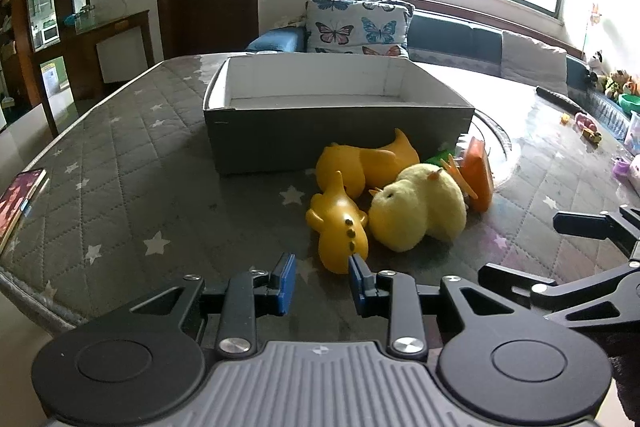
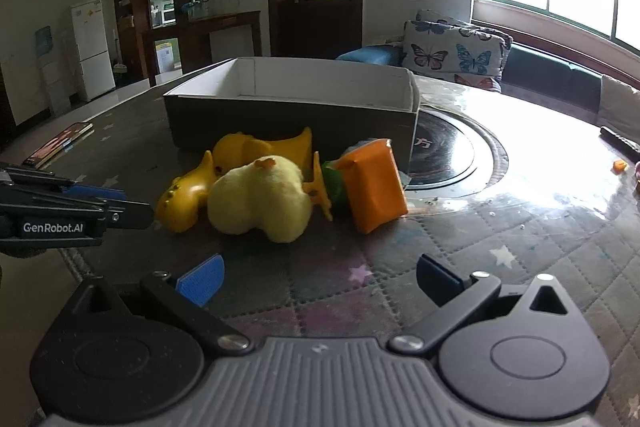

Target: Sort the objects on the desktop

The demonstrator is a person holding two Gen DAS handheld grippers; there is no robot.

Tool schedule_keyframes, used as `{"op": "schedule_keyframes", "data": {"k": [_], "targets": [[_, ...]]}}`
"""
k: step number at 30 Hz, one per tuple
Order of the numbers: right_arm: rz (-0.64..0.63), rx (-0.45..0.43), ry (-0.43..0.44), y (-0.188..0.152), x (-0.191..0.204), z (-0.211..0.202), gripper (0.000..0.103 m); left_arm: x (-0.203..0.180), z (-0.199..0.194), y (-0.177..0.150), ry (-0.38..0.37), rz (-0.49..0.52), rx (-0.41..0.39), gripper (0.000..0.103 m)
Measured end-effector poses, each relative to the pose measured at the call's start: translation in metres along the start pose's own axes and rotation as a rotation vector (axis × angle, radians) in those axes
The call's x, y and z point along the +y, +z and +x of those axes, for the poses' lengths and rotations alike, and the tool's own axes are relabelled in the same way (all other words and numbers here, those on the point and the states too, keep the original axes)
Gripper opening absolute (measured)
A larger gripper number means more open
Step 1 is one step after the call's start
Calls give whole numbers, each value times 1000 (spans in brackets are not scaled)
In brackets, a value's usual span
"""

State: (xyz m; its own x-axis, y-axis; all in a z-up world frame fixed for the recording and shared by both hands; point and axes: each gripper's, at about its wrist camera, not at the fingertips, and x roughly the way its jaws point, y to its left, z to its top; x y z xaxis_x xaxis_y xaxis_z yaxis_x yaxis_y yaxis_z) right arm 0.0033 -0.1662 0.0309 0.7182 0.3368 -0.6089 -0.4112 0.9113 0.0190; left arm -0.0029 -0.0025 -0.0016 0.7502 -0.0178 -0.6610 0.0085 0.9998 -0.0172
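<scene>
A pile of toys lies in front of a grey box [image 1: 340, 143] [image 2: 280, 125] with a white, empty-looking inside. The pile holds a small yellow rubber toy [image 1: 340, 223] [image 2: 184, 195], a larger yellow rubber toy [image 1: 360, 167] [image 2: 256, 147], a pale yellow plush chick [image 1: 418, 211] [image 2: 260, 203], an orange packet [image 1: 478, 175] [image 2: 372, 183] and an orange clip [image 1: 460, 177] [image 2: 320, 195]. My left gripper [image 1: 322, 279] [image 2: 132, 205] is open, its blue pads just short of the small rubber toy's near end. My right gripper [image 2: 320, 281] [image 1: 520, 245] stands wide open before the chick, holding nothing.
A quilted grey star-pattern cloth covers the table. A phone [image 1: 20, 199] and a book [image 2: 60, 143] lie at the left edge. A round black plate [image 2: 452, 155] sits right of the box. A remote [image 2: 620, 143] and small toys [image 1: 588, 127] lie far right.
</scene>
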Motion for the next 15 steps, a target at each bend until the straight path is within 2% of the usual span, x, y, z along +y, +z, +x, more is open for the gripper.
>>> {"op": "schedule_keyframes", "data": {"k": [15], "targets": [[-21,58,52,-10,20,2,103,-7,-2,-10,8,50,43,32]]}}
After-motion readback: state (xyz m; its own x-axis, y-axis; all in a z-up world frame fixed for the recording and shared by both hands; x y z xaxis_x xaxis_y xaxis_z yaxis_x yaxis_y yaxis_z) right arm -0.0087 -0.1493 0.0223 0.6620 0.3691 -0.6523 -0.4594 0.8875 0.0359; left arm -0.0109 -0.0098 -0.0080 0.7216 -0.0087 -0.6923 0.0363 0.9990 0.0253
